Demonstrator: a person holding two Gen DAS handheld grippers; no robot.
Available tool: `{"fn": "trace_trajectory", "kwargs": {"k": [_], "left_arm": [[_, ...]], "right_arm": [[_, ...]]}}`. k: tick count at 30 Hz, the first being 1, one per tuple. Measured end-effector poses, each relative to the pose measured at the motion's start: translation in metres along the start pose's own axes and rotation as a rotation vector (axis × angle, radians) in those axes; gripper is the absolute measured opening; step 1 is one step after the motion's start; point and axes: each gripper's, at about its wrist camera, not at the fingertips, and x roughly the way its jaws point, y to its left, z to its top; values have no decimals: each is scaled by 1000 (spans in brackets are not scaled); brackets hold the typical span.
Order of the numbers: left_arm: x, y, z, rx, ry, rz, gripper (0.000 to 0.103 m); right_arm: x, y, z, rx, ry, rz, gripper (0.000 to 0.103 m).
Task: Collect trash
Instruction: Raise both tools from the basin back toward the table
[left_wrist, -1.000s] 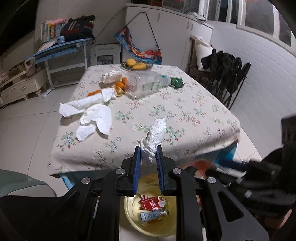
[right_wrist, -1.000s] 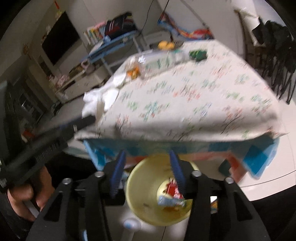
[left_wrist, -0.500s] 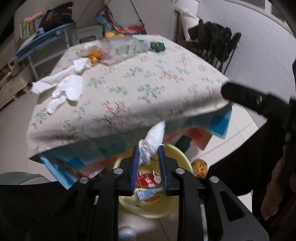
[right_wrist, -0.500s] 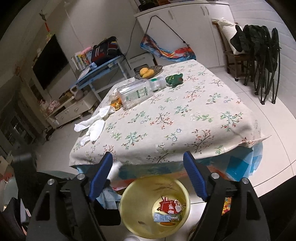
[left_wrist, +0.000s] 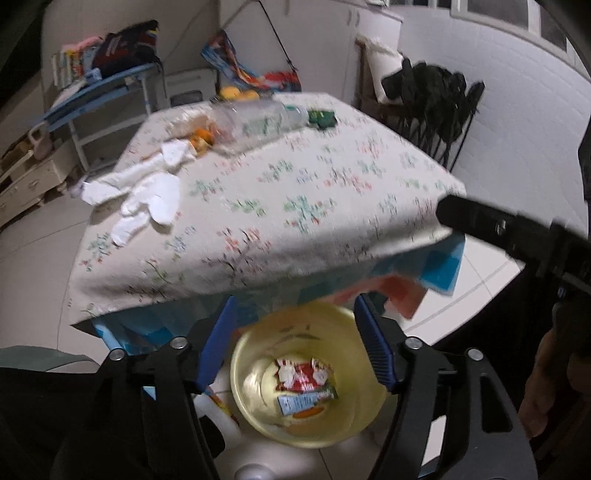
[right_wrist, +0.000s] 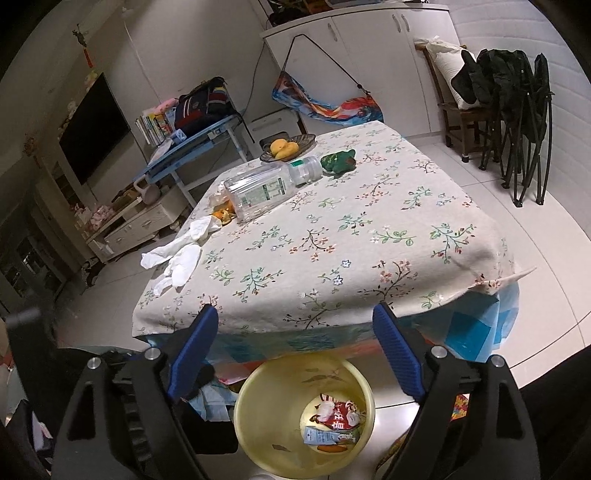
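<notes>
Both tongs, left (left_wrist: 295, 343) and right (right_wrist: 293, 350), just spread wide and empty above the yellow bin (left_wrist: 258, 354); tissues (right_wrist: 177, 254) at ten o'clock on the surface (right_wrist: 332, 240).

A fruit plate (right_wrist: 288, 147) sits on the floral tablecloth (right_wrist: 369, 229) near black folded chairs (right_wrist: 517, 110).

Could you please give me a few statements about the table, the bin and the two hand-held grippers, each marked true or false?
1. The left hand-held gripper has nothing between its fingers. True; its jaws have just been opening above the yellow bin.
2. The clear plastic bottle stands upright. False; it lies on its side on the floral tablecloth.
3. The yellow bin is empty. False; a red wrapper lies inside.
4. White crumpled tissues lie near the table's edge. True.
5. The right hand-held gripper grips a tissue. False; it is open and empty.
</notes>
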Motion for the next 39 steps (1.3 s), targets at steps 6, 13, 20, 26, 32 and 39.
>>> {"fn": "trace_trajectory", "kwargs": {"k": [6,13,20,26,32,39], "left_arm": [[-5,10,5,-50,-30,17,66],[-7,15,6,-74,-47,31,69],[-12,21,9,-94,-64,36,70],[-31,66,38,-192,-138,92,70],[-32,142,75,-326,-134,184,70],[-24,199,104,-429,-139,207,70]], "right_arm": [[0,-1,0,2,-3,-5,85],[0,-1,1,2,-2,-5,85],[0,-2,1,3,-1,-5,86],[4,2,-2,-5,7,3,86],[21,35,3,-105,12,30,86],[68,97,19,-219,59,135,86]]}}
